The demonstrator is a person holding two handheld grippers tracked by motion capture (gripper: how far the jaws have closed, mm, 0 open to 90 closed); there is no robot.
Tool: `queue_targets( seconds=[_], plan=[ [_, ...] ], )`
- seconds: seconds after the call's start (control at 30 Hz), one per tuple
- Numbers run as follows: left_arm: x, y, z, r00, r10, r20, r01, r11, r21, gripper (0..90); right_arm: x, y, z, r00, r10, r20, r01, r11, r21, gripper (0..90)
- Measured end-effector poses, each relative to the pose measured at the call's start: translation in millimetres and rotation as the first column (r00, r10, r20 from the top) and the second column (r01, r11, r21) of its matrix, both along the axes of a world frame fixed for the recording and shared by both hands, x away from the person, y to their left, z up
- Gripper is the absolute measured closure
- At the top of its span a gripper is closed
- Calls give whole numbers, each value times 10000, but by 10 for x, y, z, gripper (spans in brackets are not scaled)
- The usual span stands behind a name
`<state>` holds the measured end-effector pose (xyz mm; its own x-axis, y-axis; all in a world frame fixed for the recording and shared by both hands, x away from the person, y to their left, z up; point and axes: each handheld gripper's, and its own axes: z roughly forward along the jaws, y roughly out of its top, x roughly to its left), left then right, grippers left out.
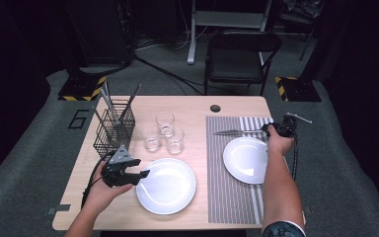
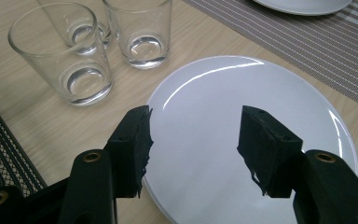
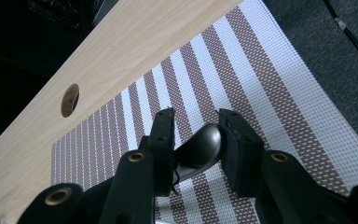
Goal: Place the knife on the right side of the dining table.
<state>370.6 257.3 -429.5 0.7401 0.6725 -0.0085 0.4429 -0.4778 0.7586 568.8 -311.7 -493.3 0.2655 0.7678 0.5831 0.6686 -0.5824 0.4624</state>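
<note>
Overhead tabletop view; two close finger-cameras.

Glasses (image 1: 165, 132) close behind near plate (image 1: 166, 185)

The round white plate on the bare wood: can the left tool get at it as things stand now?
Probably yes. The left tool hangs open over the near rim of the round white plate, and nothing lies between them; the clear drinking glasses stand off to the side.
</note>
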Motion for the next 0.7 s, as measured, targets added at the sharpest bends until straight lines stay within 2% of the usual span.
queue_targets(
  seconds=[0.27, 0.6, 0.7],
  plan=[
    [3, 2, -3, 10000, -13, -40, 13, 10000, 2, 435, -12, -16, -38, 9999, -143, -75, 144, 9998, 108, 673],
    [4, 2, -7, 10000, -10, -52, 10, 10000, 18, 435, -9, -33, -49, 9998, -177, -72, 178, 9998, 14, 672],
    [5, -5, -19, 10000, 52, 41, -52, 10000, -17, 435, -4, -32, -54, 9996, -249, -109, 250, 9997, 58, 672]
  ],
)
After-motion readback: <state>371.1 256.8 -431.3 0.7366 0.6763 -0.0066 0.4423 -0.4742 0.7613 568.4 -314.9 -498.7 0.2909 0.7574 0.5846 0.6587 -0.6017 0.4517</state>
